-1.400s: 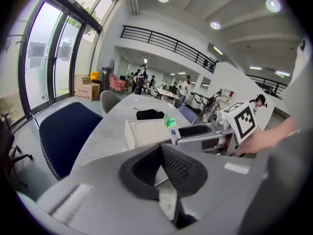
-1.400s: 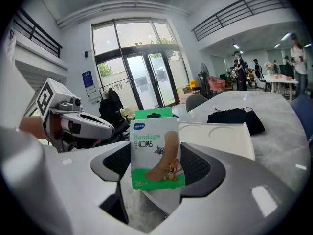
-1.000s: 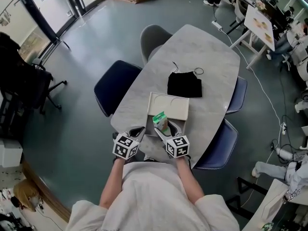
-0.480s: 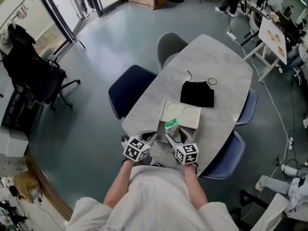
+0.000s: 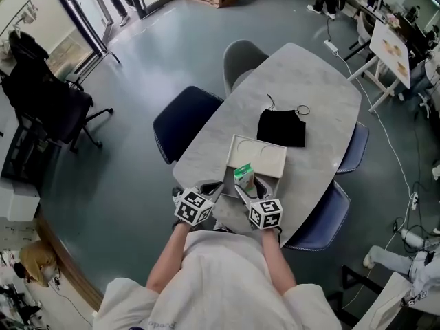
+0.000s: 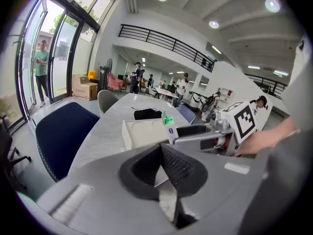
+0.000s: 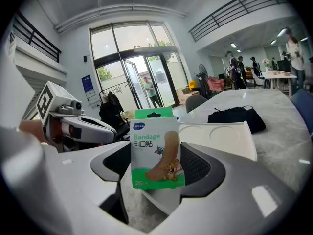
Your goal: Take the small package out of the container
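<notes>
Just below the middle of the head view, the right hand-held gripper (image 5: 244, 186) is clamped on the small package (image 5: 242, 175), a green-and-white bandage box held upright at the near edge of the white container (image 5: 265, 158) on the marble tabletop (image 5: 302, 81). In its own view the box (image 7: 156, 151) fills the centre between the dark pads (image 7: 198, 166). To its left, the left hand-held gripper (image 5: 208, 188) has its tips together on nothing, over the tabletop's near edge.
</notes>
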A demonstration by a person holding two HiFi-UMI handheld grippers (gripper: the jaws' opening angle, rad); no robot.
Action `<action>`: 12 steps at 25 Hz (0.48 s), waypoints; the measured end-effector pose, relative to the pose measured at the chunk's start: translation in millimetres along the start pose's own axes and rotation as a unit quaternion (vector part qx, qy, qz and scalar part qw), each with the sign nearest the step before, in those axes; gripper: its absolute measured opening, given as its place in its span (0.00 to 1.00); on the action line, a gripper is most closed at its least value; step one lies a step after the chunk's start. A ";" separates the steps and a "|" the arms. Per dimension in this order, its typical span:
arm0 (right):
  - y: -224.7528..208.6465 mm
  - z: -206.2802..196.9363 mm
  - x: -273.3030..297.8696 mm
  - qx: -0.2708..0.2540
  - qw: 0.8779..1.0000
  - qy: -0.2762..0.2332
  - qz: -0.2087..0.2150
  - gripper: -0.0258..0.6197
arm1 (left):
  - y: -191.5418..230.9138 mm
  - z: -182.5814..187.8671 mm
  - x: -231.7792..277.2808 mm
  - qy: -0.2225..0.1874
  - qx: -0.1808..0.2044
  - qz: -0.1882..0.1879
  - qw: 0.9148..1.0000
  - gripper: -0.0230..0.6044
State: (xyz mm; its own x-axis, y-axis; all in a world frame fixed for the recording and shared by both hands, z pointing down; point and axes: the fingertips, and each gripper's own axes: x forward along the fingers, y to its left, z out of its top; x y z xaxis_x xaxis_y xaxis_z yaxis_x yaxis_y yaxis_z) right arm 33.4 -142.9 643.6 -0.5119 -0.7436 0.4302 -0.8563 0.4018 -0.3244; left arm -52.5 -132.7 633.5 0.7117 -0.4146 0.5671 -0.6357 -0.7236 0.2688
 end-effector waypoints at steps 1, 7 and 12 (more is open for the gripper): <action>0.3 0.2 0.9 0.000 1.000 0.001 0.001 0.52 | 1.1 1.0 -0.6 -0.001 0.000 0.001 1.000 0.12; -1.8 -4.2 1.3 0.000 1.000 0.005 0.003 0.52 | 2.5 -0.9 -0.9 -0.004 -0.003 0.005 1.000 0.12; -2.0 -6.2 1.6 0.001 1.000 0.008 0.001 0.52 | 3.8 -4.0 -1.4 -0.002 -0.006 0.004 1.000 0.12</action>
State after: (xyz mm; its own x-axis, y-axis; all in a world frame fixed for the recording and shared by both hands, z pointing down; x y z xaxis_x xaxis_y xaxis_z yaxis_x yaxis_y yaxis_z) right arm 33.8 -141.5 650.2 -0.5149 -0.7337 0.4434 -0.8551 0.4026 -0.3268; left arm -57.2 -132.6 636.8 0.7074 -0.4233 0.5660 -0.6456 -0.7129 0.2737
